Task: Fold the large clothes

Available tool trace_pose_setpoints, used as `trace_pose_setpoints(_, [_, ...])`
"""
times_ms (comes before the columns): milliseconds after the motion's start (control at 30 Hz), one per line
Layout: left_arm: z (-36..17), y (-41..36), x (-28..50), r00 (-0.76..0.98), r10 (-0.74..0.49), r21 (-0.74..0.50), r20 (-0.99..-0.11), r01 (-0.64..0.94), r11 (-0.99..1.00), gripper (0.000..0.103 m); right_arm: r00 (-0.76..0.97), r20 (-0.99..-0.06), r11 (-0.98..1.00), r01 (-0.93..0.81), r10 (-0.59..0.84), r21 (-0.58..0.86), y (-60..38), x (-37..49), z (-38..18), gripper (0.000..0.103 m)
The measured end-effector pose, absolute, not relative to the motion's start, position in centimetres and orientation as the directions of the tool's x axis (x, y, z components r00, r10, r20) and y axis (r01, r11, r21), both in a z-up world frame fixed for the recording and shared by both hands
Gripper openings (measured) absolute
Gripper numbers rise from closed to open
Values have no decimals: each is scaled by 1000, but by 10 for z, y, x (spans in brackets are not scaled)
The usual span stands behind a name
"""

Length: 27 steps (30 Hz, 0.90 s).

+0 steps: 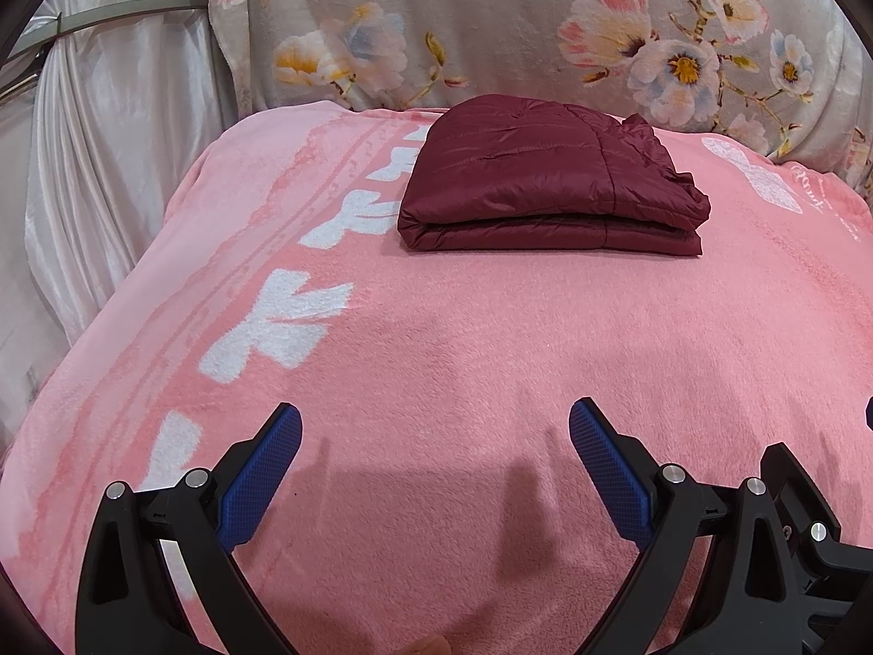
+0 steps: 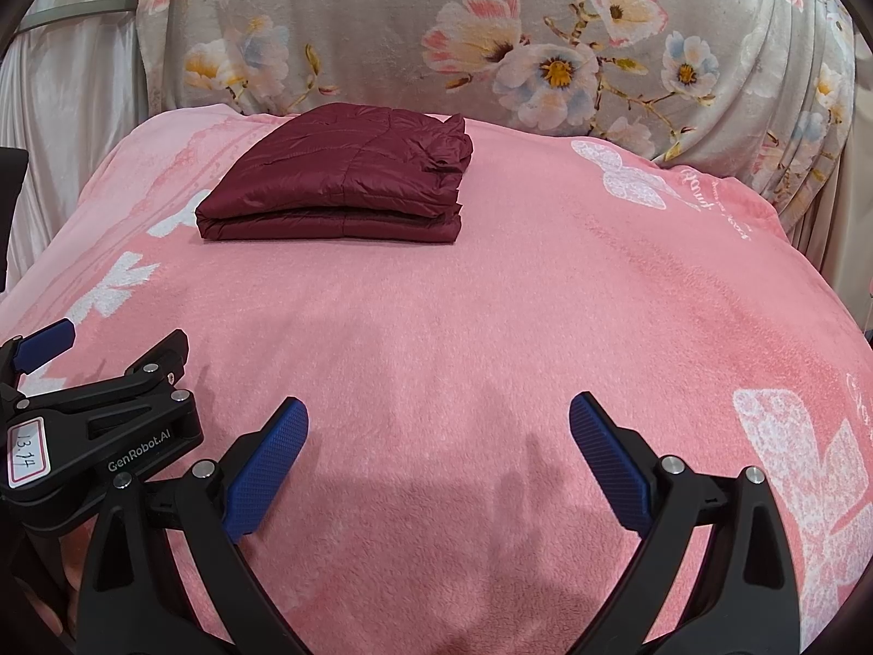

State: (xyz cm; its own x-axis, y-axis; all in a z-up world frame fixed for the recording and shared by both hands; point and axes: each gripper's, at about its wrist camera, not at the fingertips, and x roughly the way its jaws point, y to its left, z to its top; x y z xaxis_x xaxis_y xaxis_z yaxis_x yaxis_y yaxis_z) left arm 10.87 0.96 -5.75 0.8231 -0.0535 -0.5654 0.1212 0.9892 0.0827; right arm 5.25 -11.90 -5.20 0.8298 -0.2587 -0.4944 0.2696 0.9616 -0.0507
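Observation:
A dark red quilted jacket (image 1: 545, 185) lies folded into a flat rectangle near the far end of the pink blanket (image 1: 436, 338). In the right wrist view the same jacket (image 2: 338, 185) sits far and to the left. My left gripper (image 1: 435, 426) is open over the near part of the blanket, well short of the jacket, with nothing between its blue pads. My right gripper (image 2: 438, 420) is open too, empty, hovering over bare blanket. The left gripper (image 2: 54, 365) shows at the left edge of the right wrist view, beside the right one.
The pink blanket (image 2: 491, 300) with white bow prints covers the whole surface. A grey floral blanket (image 1: 518, 27) hangs behind the far edge. White satin curtains (image 1: 109, 164) drape along the left side, where the surface drops off.

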Motion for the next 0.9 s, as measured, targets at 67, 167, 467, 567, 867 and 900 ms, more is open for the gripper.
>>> trace_pose_setpoints(67, [-57,10,109,823,-54,82,-565,122,989,96,830,-494,962,269,-258,-50,-119,52,-52,94])
trace_pose_setpoints(167, [-57,10,109,824,-54,83,-564,121,989,95,830,-494,962,270,-259,-50,-119,52,-52,94])
trace_pose_setpoints(467, [-58,8,108,826,-52,84,-561,120,989,95,830,-494,961,271,-260,-51,-118,53,-52,94])
trace_pose_setpoints(567, [-58,8,108,826,-54,85,-561,122,989,93,829,-495,961,272,-261,-51,-118,53,-52,94])
trace_pose_setpoints(867, [-55,8,109,830,-53,87,-555,122,989,89,830,-494,961,272,-261,-51,-117,52,-53,94])
trace_pose_setpoints(900, [-54,9,110,831,-52,88,-554,121,989,89,830,-493,961,272,-262,-51,-117,53,-53,94])
